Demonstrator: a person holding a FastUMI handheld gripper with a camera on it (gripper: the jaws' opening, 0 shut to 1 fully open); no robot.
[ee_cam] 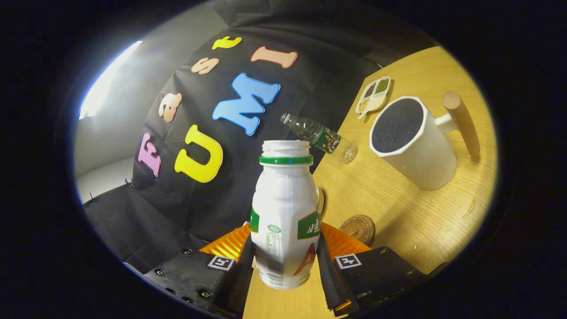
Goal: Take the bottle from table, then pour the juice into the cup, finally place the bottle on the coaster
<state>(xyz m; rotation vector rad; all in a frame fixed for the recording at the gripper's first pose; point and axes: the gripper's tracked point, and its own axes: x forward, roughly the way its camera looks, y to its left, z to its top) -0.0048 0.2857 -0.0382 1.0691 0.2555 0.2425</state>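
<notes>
Between the fingers of the gripper (285, 257), the bottle (285, 212) is clamped, capless, held tilted above the table (398, 208) | pour step in hand | mouth must be swung to the cup (412, 141); coaster (359, 228) awaits.

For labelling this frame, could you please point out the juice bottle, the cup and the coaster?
juice bottle (283, 208): gripper view, white body.
cup (427, 159): gripper view, outer wall.
coaster (359, 228): gripper view, top face.

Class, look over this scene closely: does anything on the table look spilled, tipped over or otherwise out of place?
Yes. A few clear droplets lie on the table near the white cup, like a small spill. The gripper holds the white bottle uncapped. The water bottle and cup only look tipped because the view is tilted.
</notes>
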